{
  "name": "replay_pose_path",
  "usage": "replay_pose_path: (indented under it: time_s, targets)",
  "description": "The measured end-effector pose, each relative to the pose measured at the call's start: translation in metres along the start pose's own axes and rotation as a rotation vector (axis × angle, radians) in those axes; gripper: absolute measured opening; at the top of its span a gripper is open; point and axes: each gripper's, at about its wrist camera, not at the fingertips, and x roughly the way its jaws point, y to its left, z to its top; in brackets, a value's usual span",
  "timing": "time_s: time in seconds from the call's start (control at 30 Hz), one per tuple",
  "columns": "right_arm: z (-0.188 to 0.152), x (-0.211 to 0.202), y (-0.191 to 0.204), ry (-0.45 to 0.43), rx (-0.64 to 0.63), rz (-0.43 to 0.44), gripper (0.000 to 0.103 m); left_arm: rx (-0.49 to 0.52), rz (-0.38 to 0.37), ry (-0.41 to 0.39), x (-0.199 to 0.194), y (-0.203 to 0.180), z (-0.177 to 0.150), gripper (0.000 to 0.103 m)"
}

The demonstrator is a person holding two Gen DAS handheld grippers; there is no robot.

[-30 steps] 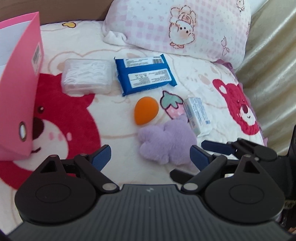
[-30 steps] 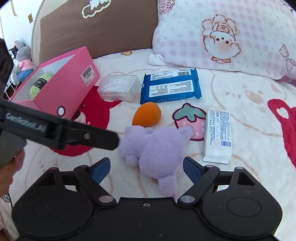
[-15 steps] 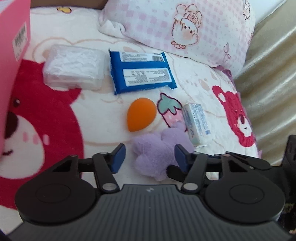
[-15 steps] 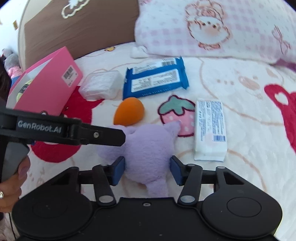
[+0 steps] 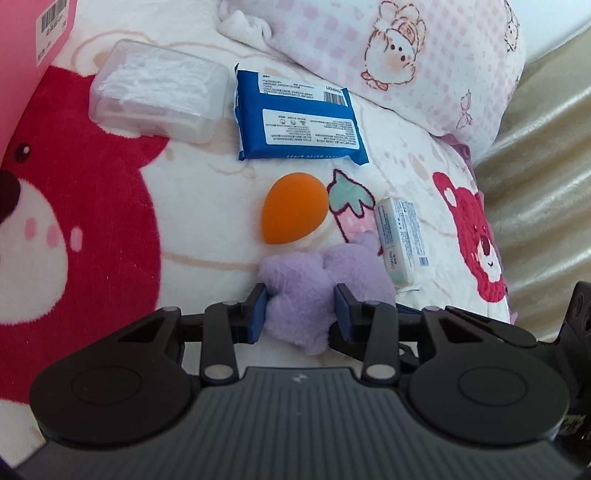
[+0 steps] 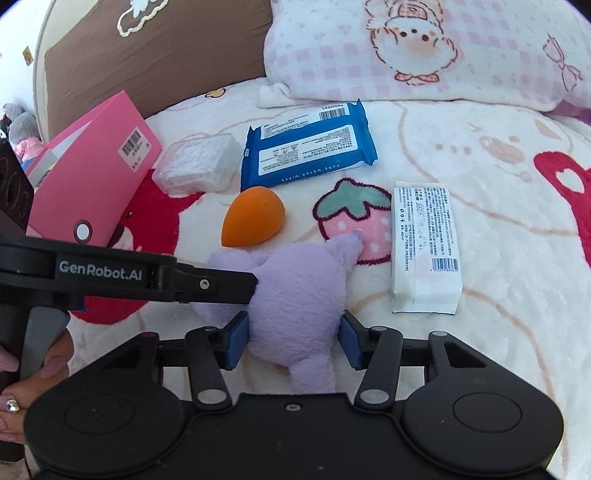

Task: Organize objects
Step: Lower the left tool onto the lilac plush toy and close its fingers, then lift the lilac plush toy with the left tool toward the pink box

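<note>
A purple plush toy [image 5: 306, 284] [image 6: 295, 295] lies on the bed blanket. My left gripper [image 5: 299, 312] is shut on one end of it. My right gripper [image 6: 293, 338] is shut on its other end. The left gripper's arm [image 6: 129, 275] crosses the right wrist view from the left and touches the plush. An orange egg-shaped sponge [image 5: 293, 208] [image 6: 255, 216] lies just beyond the plush. A pink open box [image 6: 92, 184] stands at the left, its corner [image 5: 40, 33] showing in the left wrist view.
A blue wipes pack [image 5: 295, 118] [image 6: 308, 146], a clear plastic box [image 5: 159, 90] [image 6: 197, 162] and a white tissue pack [image 5: 400, 245] [image 6: 424, 247] lie on the blanket. A pink checked pillow [image 6: 424, 48] lies behind. A brown headboard [image 6: 155, 48] stands at back left.
Both grippers moved forward around the purple plush and their jaws closed from wide open onto it. The pink box slid toward the left edge of the left wrist view.
</note>
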Motion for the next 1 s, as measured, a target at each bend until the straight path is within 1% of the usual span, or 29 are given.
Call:
replay_pose_path:
  time_s: [0.17,0.33,0.5,0.63,0.73,1.0]
  targets:
    - [-0.003,-0.003,0.006,-0.013,-0.019,-0.019,0.056,-0.024,-0.022,-0.013,-0.005,0.0,-0.006,0.034]
    - [-0.008,-0.011,0.017,-0.026,-0.068,-0.04,0.056,0.016,-0.008,-0.021,-0.014,-0.007,-0.012,0.033]
    - [-0.009,-0.017,0.026,-0.027,-0.09,-0.043,0.056,0.012,0.0,-0.009,-0.021,-0.008,-0.013,0.033]
    - [-0.011,-0.021,0.034,-0.013,-0.114,-0.035,0.056,0.029,0.028,0.019,-0.03,-0.011,-0.014,0.033]
    - [-0.012,-0.024,0.04,-0.006,-0.122,-0.036,0.056,0.048,0.045,0.025,-0.037,-0.014,-0.017,0.033]
    - [-0.012,-0.036,0.051,0.001,-0.091,-0.012,0.056,0.085,0.083,0.042,-0.06,-0.022,-0.017,0.033]
